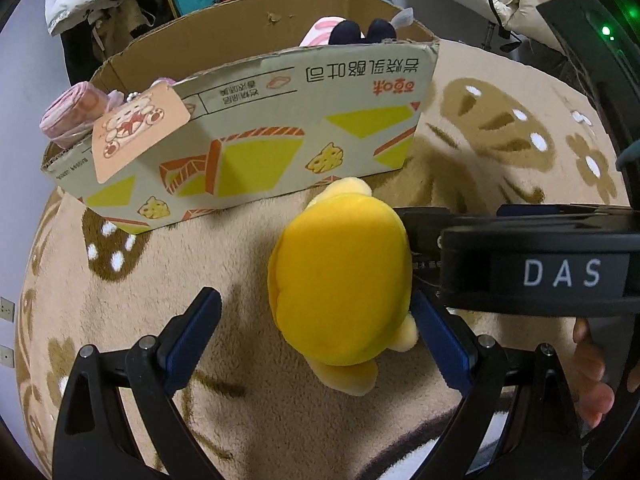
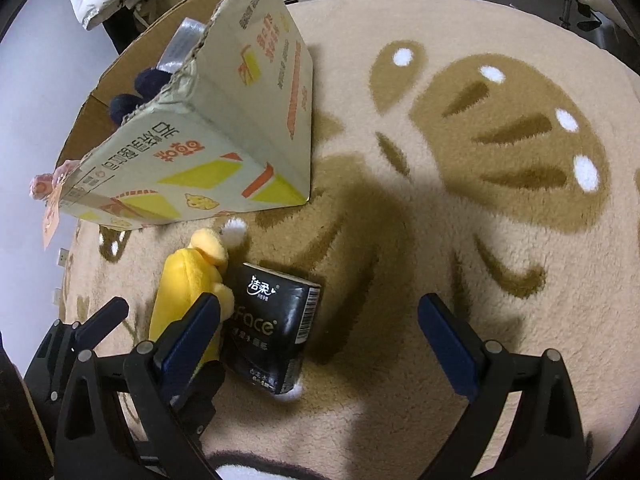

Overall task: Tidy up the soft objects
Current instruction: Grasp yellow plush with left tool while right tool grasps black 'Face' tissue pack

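A yellow plush toy (image 1: 340,280) lies on the beige rug in front of a cardboard box (image 1: 248,148). My left gripper (image 1: 316,324) is open around it, its right pad beside the plush's edge. In the right wrist view the plush (image 2: 188,288) lies next to a black tissue pack (image 2: 272,320). My right gripper (image 2: 320,328) is open and empty above the pack, its left finger over the plush. The box (image 2: 192,152) holds a pink rolled soft item (image 1: 72,114), a dark plush (image 1: 360,32) and a toy with a paper tag (image 1: 132,132).
The beige rug (image 2: 460,160) with brown patterns spreads to the right of the box. The right gripper's body (image 1: 536,268) sits close beside the plush in the left wrist view. Clothes and shelves stand behind the box.
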A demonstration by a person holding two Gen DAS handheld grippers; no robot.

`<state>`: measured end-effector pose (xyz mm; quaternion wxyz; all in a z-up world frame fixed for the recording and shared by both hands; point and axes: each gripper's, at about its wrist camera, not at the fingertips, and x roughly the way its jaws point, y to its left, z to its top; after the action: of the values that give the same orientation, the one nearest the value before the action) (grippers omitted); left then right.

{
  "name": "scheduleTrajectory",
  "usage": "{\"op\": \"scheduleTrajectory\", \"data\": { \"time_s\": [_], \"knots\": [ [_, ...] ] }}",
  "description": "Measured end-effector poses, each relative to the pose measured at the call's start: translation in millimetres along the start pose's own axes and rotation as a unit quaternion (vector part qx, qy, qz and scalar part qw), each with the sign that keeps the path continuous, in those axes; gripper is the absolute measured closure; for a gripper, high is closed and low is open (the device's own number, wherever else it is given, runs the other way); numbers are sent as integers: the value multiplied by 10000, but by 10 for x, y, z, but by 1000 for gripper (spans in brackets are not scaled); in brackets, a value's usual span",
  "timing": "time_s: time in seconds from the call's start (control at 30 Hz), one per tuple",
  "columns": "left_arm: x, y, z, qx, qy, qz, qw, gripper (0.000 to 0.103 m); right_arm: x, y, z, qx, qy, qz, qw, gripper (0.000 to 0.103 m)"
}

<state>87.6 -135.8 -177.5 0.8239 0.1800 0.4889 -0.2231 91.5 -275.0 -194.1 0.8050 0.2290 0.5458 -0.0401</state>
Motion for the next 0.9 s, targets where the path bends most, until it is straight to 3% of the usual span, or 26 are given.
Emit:
{"op": "scheduleTrajectory", "data": {
  "time_s": [0.17, 0.27, 0.43, 0.73, 0.83, 0.9],
  "knots": [
    [34, 27, 8, -53, 13, 15, 10000, 10, 17, 67, -7, -85, 24, 84, 9999, 9],
    [61, 59, -5, -148, 87, 7, 9999, 23, 32, 125, -7, -153, 54, 243, 9996, 17],
    [106, 141, -38, -297, 200, -2, 9994, 33, 104, 250, -29, -305, 138, 347, 9988, 23],
    [107, 173, -59, -314, 205, -34, 9993, 35, 243, 307, -26, -352, 194, 271, 9988, 23],
    [104, 162, -77, -277, 188, -23, 9994, 37, 267, 305, -38, -379, 190, 51, 9991, 35],
    [105, 158, -87, -268, 204, -24, 9994, 38, 286, 328, -42, -398, 176, 10, 9991, 37]
  ]
}}
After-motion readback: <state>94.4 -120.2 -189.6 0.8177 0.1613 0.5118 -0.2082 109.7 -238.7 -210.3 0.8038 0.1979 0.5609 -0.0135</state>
